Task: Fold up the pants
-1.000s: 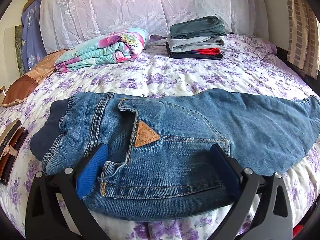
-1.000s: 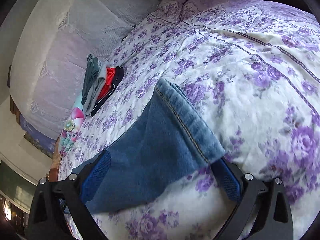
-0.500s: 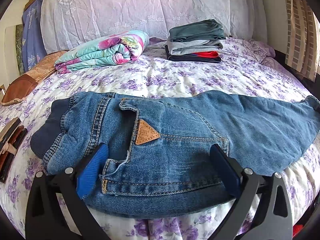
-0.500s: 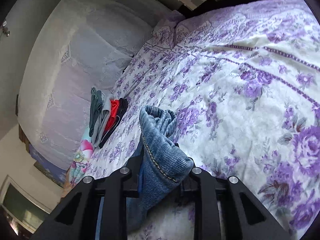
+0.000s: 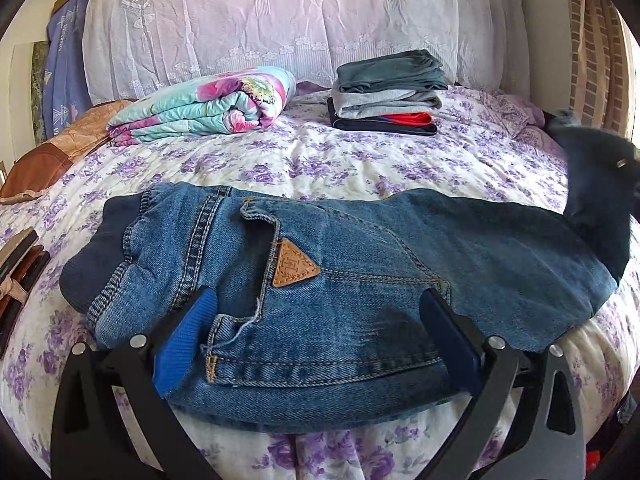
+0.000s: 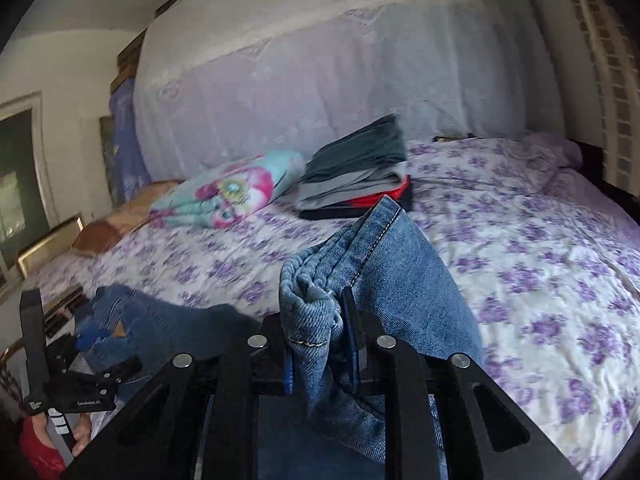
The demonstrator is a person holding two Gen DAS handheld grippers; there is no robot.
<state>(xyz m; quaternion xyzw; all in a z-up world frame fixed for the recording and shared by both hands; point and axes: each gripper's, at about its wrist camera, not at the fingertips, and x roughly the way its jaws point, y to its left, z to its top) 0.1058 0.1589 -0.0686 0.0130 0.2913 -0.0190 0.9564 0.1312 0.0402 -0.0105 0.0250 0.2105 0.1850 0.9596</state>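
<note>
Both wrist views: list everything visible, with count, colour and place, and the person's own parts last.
jeans: one, blue denim, spread across the near bed; leg end lifted.
bedspread: one, white with purple flowers, covering the bed.
quilt: one, folded, turquoise and pink, far left.
clothes stack: one pile, teal, grey, red, dark, far centre.
lace cover: one, white, over the headboard.
brown cushion: one, left edge.
left gripper: open, fingers straddling the jeans' seat.
right gripper: shut on the bunched jeans hem.
hand: one, red sleeve, holding the left gripper.
</note>
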